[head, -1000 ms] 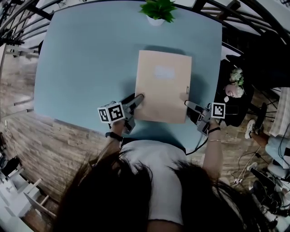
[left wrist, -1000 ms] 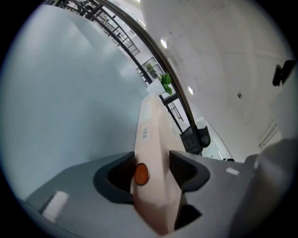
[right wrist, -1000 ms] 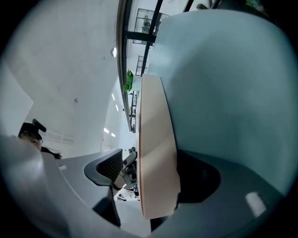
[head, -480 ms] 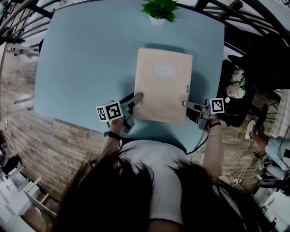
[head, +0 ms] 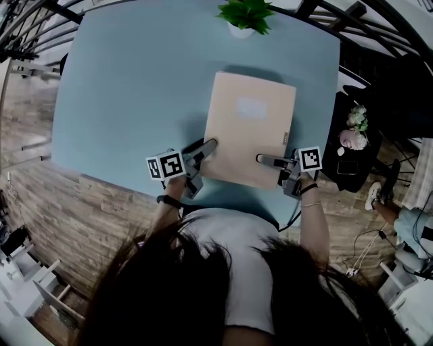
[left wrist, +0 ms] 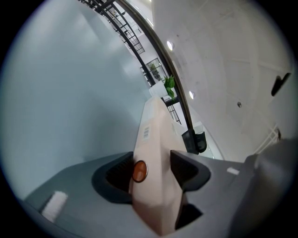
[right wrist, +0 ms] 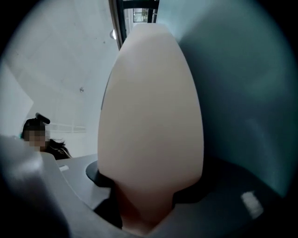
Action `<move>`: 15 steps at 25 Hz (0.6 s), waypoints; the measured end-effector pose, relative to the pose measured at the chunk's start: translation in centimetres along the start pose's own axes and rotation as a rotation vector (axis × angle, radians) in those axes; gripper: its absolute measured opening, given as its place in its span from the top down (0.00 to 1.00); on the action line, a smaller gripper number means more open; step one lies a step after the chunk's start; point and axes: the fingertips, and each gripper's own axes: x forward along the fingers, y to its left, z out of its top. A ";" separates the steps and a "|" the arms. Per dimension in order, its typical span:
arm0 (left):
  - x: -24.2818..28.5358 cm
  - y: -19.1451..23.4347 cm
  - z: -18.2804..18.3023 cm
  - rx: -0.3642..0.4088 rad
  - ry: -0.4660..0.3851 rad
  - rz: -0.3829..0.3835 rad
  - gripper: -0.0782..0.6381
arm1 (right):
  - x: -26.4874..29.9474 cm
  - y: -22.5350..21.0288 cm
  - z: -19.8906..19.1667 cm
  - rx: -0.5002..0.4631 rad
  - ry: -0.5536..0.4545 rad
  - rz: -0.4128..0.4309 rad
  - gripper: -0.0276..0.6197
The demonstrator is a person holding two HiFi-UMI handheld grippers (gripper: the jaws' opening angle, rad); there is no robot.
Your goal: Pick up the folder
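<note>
A thick beige folder (head: 250,128) lies on the blue table (head: 128,94). My left gripper (head: 208,146) reaches over its near left edge. In the left gripper view the folder's edge (left wrist: 150,139), with an orange snap, sits between the wide jaws; these have just been opening. My right gripper (head: 262,160) reaches in over the near right corner. Its jaws have just been closing, with the folder (right wrist: 151,107) filling the space between them. I see no firm squeeze on either side, and the folder still rests flat.
A potted plant (head: 245,17) stands at the table's far edge. A dark side stand with flowers (head: 353,132) is just right of the table. The table's near edge runs right behind both grippers, with wooden floor below. A person (right wrist: 37,135) is in the background.
The right gripper has moved left, from beside the folder's right edge to over its near right corner. The left gripper has stayed at the left edge.
</note>
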 end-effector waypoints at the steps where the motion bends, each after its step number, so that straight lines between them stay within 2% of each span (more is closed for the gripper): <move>1: 0.0 0.0 0.0 0.000 0.000 -0.001 0.48 | 0.0 -0.1 0.1 0.003 -0.015 -0.004 0.46; 7: 0.0 0.0 0.0 0.000 -0.007 -0.002 0.47 | -0.1 -0.5 0.3 0.025 -0.044 -0.033 0.46; 15: 0.1 0.0 0.2 -0.014 -0.020 -0.031 0.46 | -0.2 -0.1 0.5 -0.033 -0.057 -0.049 0.51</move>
